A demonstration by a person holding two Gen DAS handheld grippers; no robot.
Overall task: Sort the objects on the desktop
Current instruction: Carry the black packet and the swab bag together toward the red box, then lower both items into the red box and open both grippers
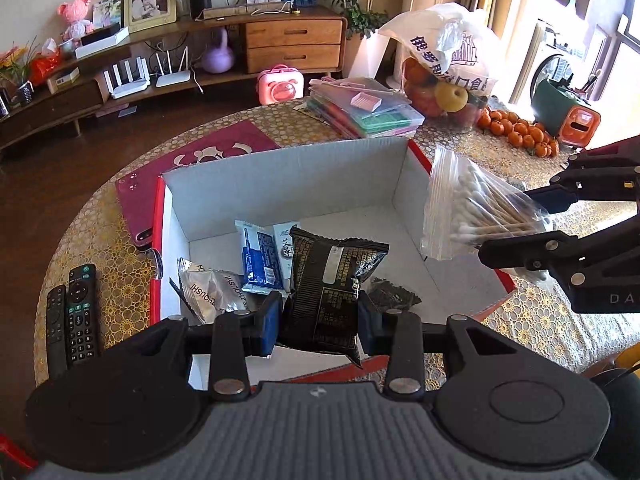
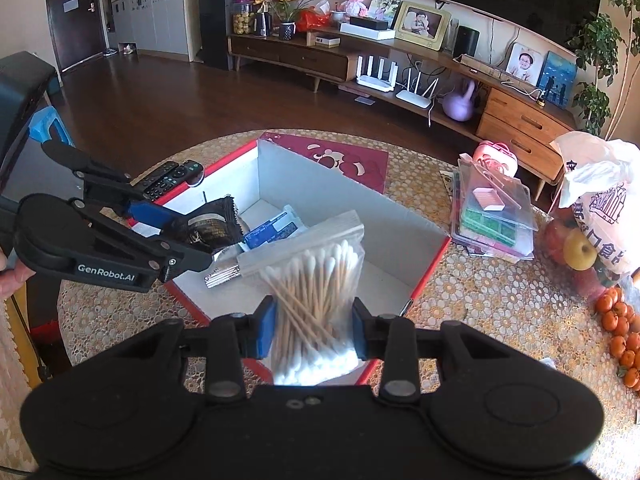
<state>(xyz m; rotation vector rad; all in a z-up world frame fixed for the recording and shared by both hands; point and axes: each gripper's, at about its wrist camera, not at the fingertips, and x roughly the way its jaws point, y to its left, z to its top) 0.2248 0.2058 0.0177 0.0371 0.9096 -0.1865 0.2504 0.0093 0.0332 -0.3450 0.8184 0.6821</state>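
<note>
The left hand-held gripper [image 1: 318, 320] is clamped on a black snack packet [image 1: 330, 280] above the open white box [image 1: 288, 184] on the bench [image 1: 500, 320]. The right hand-held gripper [image 2: 314, 330] is clamped on a clear bag of cotton swabs [image 2: 316, 292] over the box's near edge.

Readable text:
- left claw [image 2: 208, 236] body, white print in right wrist view: "GenRobot.AI"
- right claw [image 1: 516, 220] body in left wrist view: only "DA", rest cut off at the frame edge
- silver sachet [image 1: 208, 292] in the box: "ZHOUSHI", printed twice, partly creased
- white plastic bag [image 1: 448, 48] on the desk: large blue Chinese characters, "口食" legible, others folded away
- blue-and-white sachet [image 1: 286, 248]: "艾" legible, remaining characters too small
- black snack packet [image 1: 332, 280]: fine print, unreadable
</note>
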